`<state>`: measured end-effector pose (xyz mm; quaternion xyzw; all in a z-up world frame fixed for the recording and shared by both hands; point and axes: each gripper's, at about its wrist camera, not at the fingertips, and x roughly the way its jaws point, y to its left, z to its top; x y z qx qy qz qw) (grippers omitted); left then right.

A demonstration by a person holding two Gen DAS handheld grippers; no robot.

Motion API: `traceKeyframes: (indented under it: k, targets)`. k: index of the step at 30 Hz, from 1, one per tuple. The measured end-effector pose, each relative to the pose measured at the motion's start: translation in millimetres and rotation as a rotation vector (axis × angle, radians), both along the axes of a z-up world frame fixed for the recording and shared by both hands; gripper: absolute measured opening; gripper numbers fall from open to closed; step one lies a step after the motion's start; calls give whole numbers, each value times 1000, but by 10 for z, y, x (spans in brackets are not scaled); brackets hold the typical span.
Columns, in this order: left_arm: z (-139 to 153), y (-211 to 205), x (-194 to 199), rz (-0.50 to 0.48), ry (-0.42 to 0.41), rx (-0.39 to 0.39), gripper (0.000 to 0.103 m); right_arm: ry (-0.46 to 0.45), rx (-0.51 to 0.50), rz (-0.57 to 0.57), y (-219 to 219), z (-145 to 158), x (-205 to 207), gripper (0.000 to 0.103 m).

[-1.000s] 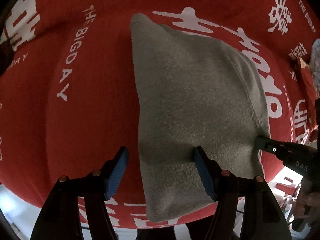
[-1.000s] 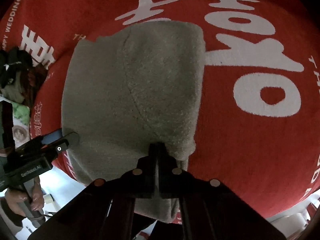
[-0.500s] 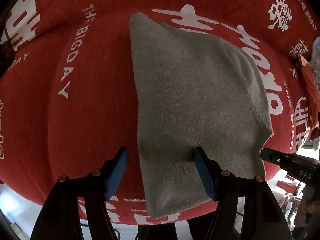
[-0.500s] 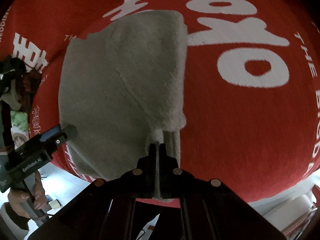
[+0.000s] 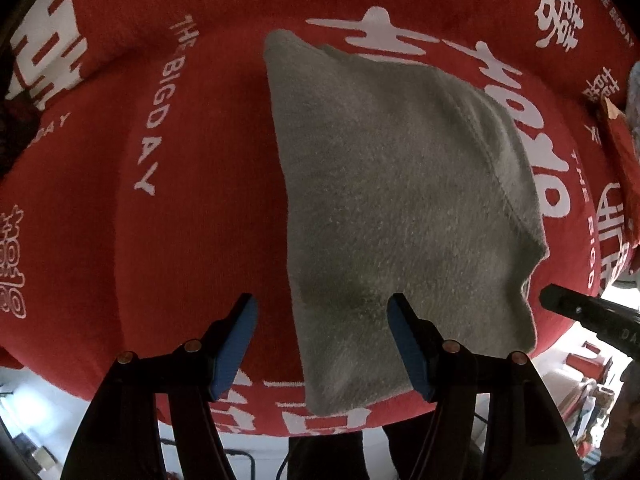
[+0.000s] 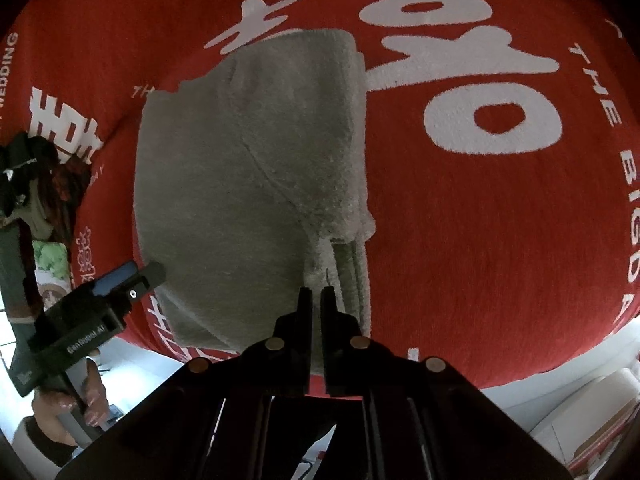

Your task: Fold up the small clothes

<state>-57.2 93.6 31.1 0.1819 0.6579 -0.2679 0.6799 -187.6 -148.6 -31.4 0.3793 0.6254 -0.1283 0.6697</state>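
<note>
A folded grey fleece garment (image 5: 392,216) lies flat on the red cloth with white lettering (image 5: 192,208). It also shows in the right wrist view (image 6: 248,184). My left gripper (image 5: 322,344) is open, with blue pads, and hovers over the garment's near left edge. My right gripper (image 6: 313,298) is just above the garment's near right corner; its jaws stand slightly apart with a narrow gap and hold nothing. The right gripper's tip shows in the left wrist view (image 5: 576,312), and the left gripper shows in the right wrist view (image 6: 120,284).
The red cloth (image 6: 480,220) covers the whole table; its near edge (image 5: 260,412) runs just behind the grippers. A red packet (image 5: 618,140) lies at the far right. Dark clutter (image 6: 36,184) sits left of the garment.
My right gripper has let go of the garment's corner: its jaws have parted slightly and drawn back. The garment has settled flat. My left gripper has stayed open in place.
</note>
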Motion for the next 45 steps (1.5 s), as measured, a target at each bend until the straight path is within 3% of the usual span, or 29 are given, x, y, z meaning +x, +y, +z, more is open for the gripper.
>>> traceKeyframes:
  k: [2,8,16,17,19,20,21,24,29,33,45]
  targets:
    - [72,26,1,15,-10,-14,98,-5,-8,-2,0,56,23,4]
    - [288,76,27,52,-14,-50,98,-22,-28,-3,11,230,117,5]
    - [535,100,2,45,-90,27,102,-16,-60,1,40,474,207,5]
    - [569,100,2,42,-100,30,102,-14,-64,0,43,501,215,9]
    - [655,106,-13,39,-123,42,102,-12,-77,-2,53,570,236,44]
    - [695,108,-21,37,-134,48,102,-16,-82,-4,56,601,245,73]
    - [725,112,-25,38,-144,53,102,-30,-89,-7,59,652,247,79]
    - [829,124,-31,52,-171,75,102,-36,-113,9,86,769,272,79]
    - [956,160,-23,78,-145,47,102,-38,-167,22,116,923,282,84]
    - [1036,177,-13,88,-149,53,102,-29,-202,27,139,1002,283,103]
    - [1172,199,-18,104,-159,54,102,-15,-244,83,269,1192,343,103]
